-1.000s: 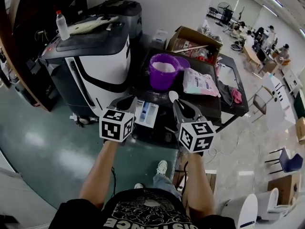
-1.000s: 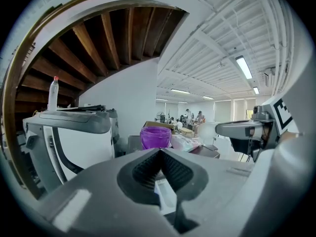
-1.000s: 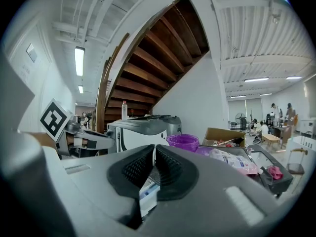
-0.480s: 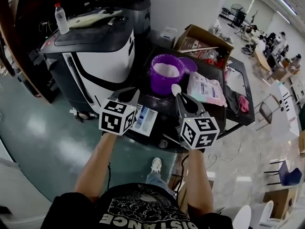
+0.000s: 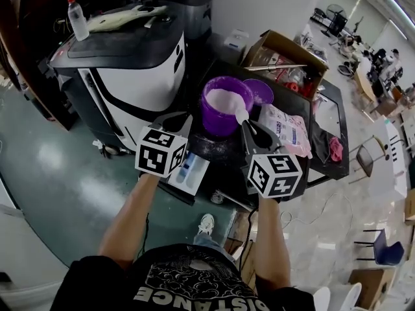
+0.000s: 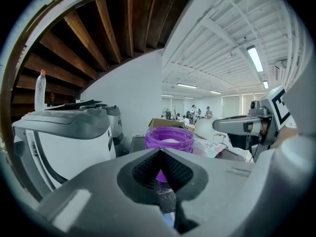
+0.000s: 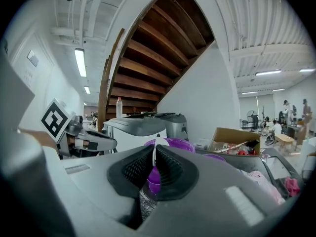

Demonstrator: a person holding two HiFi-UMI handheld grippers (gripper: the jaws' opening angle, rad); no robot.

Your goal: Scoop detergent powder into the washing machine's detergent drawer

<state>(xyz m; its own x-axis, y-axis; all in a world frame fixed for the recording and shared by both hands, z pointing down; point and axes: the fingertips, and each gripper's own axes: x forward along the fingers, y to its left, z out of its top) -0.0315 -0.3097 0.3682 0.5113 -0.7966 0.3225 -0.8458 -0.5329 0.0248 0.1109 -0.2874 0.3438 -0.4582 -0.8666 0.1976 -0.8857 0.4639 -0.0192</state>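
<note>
A purple bucket point(image 5: 224, 109) of white detergent powder stands on a dark table point(image 5: 324, 118). My right gripper point(image 5: 249, 127) is shut on the handle of a white spoon point(image 5: 241, 116), whose bowl sits at the bucket's right rim. In the right gripper view the thin spoon handle point(image 7: 155, 152) stands between the jaws of that gripper point(image 7: 154, 158), with the bucket point(image 7: 174, 143) just behind. The white detergent drawer point(image 5: 192, 171), with blue compartments, lies below the left gripper point(image 5: 183, 118). The left gripper point(image 6: 160, 151) is shut with nothing in it, pointed at the bucket point(image 6: 169, 141).
A black-and-white washing machine point(image 5: 126, 76) stands left of the table with a bottle point(image 5: 76, 18) on top. Behind and right of the bucket are a purple lid point(image 5: 260, 91), a pink-printed bag point(image 5: 286, 127), a cardboard box point(image 5: 284, 57) and a pink cloth point(image 5: 335, 149).
The right gripper has carried the spoon forward, from short of the bucket up to its right rim. The left gripper has stayed above the drawer.
</note>
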